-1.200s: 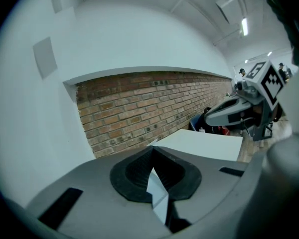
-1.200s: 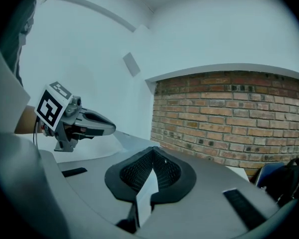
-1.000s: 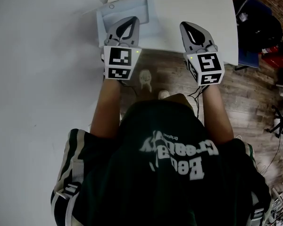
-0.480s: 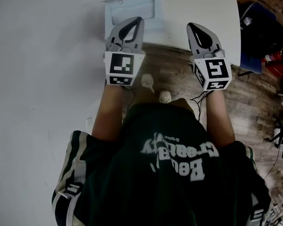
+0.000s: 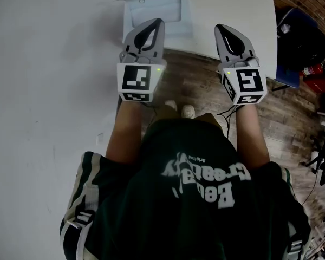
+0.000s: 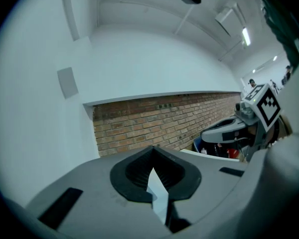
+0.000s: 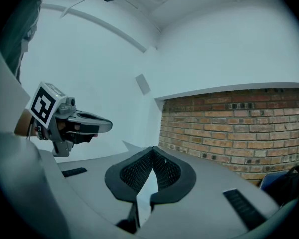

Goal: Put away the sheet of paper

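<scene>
A pale sheet of paper (image 5: 161, 10) with a raised edge lies flat on the near left corner of the white table (image 5: 233, 4). My left gripper (image 5: 155, 23) is shut and empty, its tip over the near edge of the sheet. My right gripper (image 5: 220, 28) is also shut and empty, over the table's near edge to the right of the sheet. In the left gripper view the jaws (image 6: 152, 151) meet at the tip and point up at a brick wall. In the right gripper view the shut jaws (image 7: 152, 150) point the same way. Neither touches the paper.
The table's front edge runs just behind the grippers, with wooden floor (image 5: 292, 112) below it. Black bags (image 5: 303, 34) and a red object (image 5: 319, 69) sit on the right. A white wall (image 5: 49, 91) fills the left. The person's dark shirt (image 5: 195, 199) covers the lower view.
Both grippers have shifted a little right and up in the head view, and the sheet now lies nearer the top edge. The jaws have stayed shut.
</scene>
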The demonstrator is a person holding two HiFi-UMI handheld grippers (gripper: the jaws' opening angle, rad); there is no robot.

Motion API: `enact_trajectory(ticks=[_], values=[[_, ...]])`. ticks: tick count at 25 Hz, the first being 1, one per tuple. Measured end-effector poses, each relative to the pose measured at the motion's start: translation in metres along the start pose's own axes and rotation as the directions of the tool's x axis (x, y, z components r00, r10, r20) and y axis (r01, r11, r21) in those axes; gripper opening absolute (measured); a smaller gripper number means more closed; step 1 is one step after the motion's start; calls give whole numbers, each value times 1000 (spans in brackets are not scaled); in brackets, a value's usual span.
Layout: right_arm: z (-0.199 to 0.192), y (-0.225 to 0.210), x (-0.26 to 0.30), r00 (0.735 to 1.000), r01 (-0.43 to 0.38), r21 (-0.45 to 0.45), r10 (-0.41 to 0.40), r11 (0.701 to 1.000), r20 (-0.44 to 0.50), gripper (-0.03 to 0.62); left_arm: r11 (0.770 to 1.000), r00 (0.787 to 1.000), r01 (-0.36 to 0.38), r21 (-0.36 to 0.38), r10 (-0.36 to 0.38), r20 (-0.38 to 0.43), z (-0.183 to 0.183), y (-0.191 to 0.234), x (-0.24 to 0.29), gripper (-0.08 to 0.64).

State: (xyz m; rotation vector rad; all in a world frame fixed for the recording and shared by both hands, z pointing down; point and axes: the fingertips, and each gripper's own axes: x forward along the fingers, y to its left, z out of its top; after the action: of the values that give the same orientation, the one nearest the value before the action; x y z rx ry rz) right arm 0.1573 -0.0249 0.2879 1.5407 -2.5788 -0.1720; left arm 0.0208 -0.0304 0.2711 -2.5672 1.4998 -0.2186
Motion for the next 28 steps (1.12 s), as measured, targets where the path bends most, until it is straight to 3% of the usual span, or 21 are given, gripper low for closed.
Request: enact_trajectory(ticks=[10,28], values=[[8,6,9,1000,-7,-10,7,1000,12,-6,999,1000,3,-35,-3,5,-10,7,0,0],[25,18,9,998,-21,-44,24,999,66,-7,999,999,-32,-22,32,30,-1,20,-10,0]])
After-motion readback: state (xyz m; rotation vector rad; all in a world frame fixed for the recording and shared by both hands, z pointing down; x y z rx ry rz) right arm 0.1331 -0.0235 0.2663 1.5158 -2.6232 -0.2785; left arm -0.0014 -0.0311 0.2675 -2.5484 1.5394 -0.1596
